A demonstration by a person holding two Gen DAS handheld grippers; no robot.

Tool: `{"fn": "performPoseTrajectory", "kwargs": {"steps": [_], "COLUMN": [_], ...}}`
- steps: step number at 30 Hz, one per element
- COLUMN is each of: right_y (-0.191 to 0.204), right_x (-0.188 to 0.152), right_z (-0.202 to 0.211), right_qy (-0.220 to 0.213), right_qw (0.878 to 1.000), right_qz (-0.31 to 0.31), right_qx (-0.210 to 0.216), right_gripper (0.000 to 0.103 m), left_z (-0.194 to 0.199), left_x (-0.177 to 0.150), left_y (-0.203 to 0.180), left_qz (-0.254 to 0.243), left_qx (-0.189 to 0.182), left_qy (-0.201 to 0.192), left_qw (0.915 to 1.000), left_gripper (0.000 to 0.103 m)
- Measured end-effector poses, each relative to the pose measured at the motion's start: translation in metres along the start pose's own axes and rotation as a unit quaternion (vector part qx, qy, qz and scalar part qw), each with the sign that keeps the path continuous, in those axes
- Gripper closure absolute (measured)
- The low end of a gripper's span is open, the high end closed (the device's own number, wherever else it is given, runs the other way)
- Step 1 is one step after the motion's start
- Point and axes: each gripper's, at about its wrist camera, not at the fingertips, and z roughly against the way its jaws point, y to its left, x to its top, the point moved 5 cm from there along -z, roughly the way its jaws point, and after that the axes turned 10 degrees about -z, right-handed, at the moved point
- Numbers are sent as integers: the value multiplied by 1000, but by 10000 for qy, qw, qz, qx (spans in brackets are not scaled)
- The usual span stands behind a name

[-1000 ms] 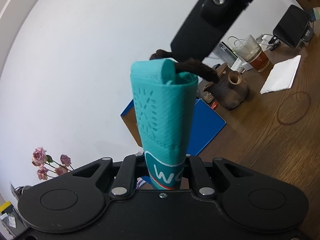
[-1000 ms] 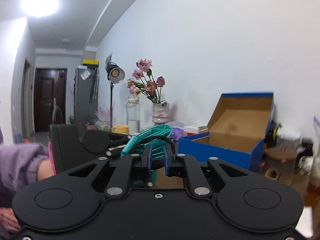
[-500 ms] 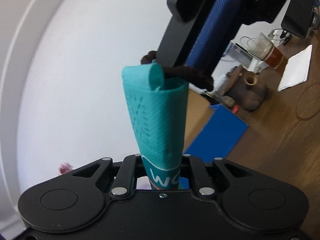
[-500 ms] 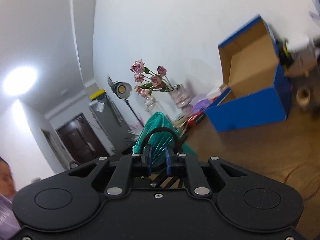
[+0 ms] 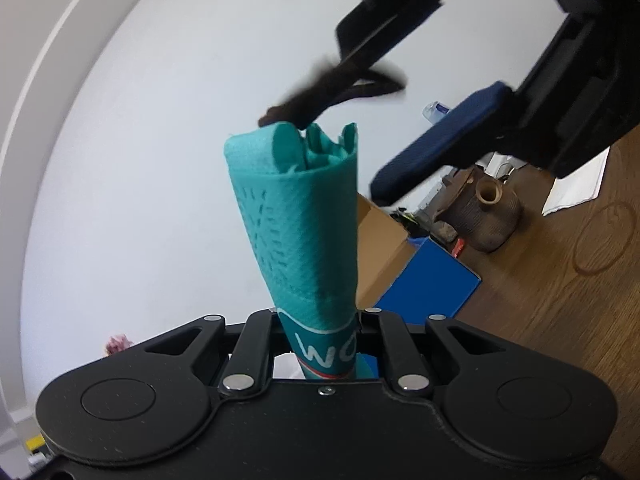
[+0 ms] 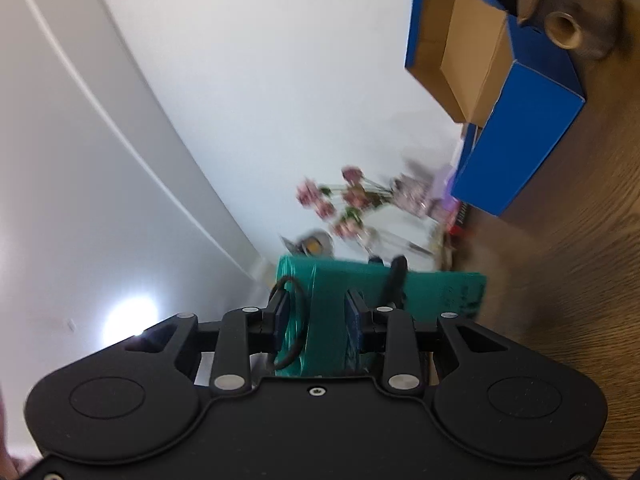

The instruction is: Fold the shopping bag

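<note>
Left wrist view: showed the teal shopping bag (image 5: 298,240) rolled into a tight tube, clamped at its lower end by the closed left gripper (image 5: 320,344); stood with its long axis running straight out along the fingers, up and away from the camera; ended in a ragged open mouth of layered folds at the top, clear of everything but its own dark handle strap (image 5: 332,92); held well off the wooden table (image 5: 560,300), with plain white wall (image 5: 140,160) behind and to the left, so free space on that side. Right of the roll's top: loomed the right gripper (image 5: 408,128), its blue-padded fingers (image 5: 440,140) spread, one black finger touching the strap; crowded that upper right corner. Farther back on the table: blue cardboard box (image 5: 424,280), brown clay jug (image 5: 488,216), white paper sheet (image 5: 576,188), all well apart from the roll.

Right wrist view, blurred and tilted: showed the bag (image 6: 380,296) lying crosswise to the right gripper's (image 6: 318,328) fingers, long axis left to right; sat between the parted blue pads (image 6: 282,320), which stood either side of it without a visible squeeze; carried a thin black elastic loop (image 6: 292,320) around its left part; pink flowers (image 6: 344,204) and the open box (image 6: 500,92) stood beyond.
</note>
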Motion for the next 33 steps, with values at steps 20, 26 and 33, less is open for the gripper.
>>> {"fn": "performPoseTrajectory", "kwargs": {"steps": [20,26,33], "right_y": [90,102,103], "right_x": [-26,-54,-80], "right_z": [-11,-25,-28], "right_qy": [-222,151,125], "right_qw": [9347,8880,8132], "right_qz": [3179,4136,5382], "right_qx": [-1575,-2005,-2212], "right_gripper": [101,101,101], "left_z": [-10,-21,-12], "left_x": [-15,-18,-13], "left_y": [-11,0,13], "left_qz": [-646,3,582], "left_qx": [166,-310,-818], "left_qy": [561,899,778], "left_qw": [9962,9955,9919], "left_gripper": [89,89,89]}}
